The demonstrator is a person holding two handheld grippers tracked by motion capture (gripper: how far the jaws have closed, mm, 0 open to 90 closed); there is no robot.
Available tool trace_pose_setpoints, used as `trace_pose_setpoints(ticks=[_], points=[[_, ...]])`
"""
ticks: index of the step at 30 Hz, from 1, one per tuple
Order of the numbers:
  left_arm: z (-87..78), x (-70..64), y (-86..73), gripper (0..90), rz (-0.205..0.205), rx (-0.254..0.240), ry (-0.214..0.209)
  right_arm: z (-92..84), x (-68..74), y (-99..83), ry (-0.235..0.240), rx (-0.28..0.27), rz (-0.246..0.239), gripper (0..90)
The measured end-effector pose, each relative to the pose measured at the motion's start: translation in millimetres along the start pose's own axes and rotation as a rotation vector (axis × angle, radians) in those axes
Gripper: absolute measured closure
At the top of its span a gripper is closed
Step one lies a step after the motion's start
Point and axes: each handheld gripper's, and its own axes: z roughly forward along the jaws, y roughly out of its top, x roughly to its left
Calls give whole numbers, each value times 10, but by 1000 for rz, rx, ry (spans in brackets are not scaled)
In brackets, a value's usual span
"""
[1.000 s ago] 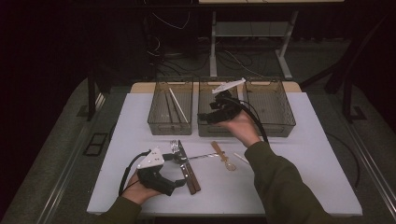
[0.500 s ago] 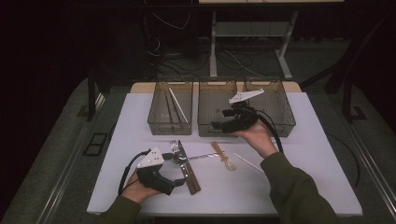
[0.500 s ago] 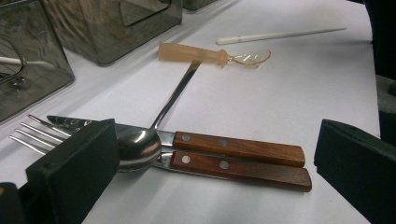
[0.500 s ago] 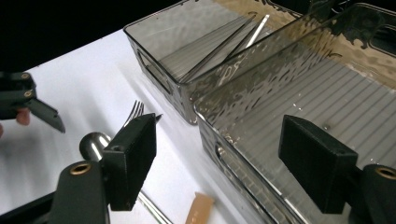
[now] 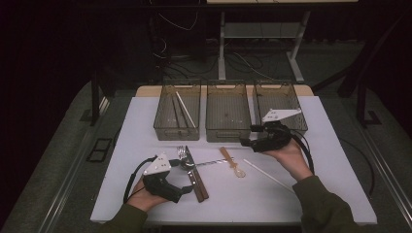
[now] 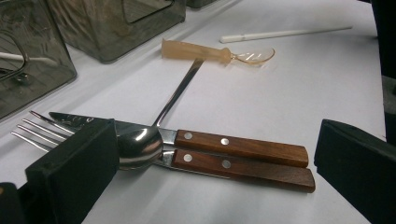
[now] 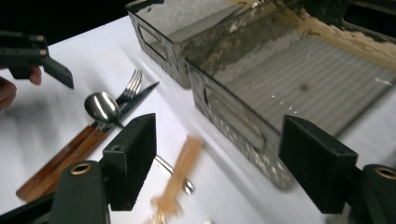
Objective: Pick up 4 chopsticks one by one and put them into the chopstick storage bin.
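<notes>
My left gripper [image 5: 186,191] rests low at the front left of the white table [image 5: 320,194], jaws open. In the left gripper view [image 6: 217,154] its jaws straddle the wooden handles of a knife [image 6: 243,145] and a fork [image 6: 233,169] without pressing them. A metal spoon [image 6: 140,145] lies across their blades. My right gripper [image 5: 248,141] hovers in front of the right bin [image 5: 291,92], open, with nothing between its jaws [image 7: 226,158]. A translucent plastic spoon [image 5: 232,162] and a white chopstick [image 5: 268,174] lie between the hands.
Three smoky clear bins stand in a row at the back of the table. The left bin [image 5: 163,114] holds chopsticks [image 5: 185,109]. The middle bin [image 5: 228,131] looks bare inside. Cables trail from both grippers. The floor beyond the table is dark.
My right gripper has come away from above the middle bin, moving right, nearer the person and lower, jaws still open. The left gripper and the cutlery have stayed put.
</notes>
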Motion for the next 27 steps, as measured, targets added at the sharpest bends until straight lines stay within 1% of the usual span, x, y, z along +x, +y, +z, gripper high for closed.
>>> trace_pose_setpoints(ticks=[1,4,8,11,14,17,21,25,26,27], points=[[1,-2,1,0,4,1,-1,-21,-10,-32,-2,13,4,282],[3,-6,4,0,3,2,3,-100,-30,-134,-4,13,9,282],[0,-6,2,0,-2,-1,4,-174,-30,-261,-1,46,9,282],[-1,-11,1,0,-3,0,2,-243,-30,-338,-2,52,17,282],[-2,-5,3,0,-5,-1,3,-327,-24,-410,2,61,15,282],[1,-8,10,0,-10,-7,2,-398,-34,-495,1,79,21,282],[-8,-18,3,0,-10,-4,4,-482,-53,-596,1,98,27,283],[-30,-36,4,0,2,-4,2,-545,-57,-684,-2,116,27,290],[-35,-41,3,0,1,-4,1,-558,-59,-708,0,123,28,309],[-34,-51,-1,0,-10,-13,1,-571,-59,-732,2,129,31,319]])
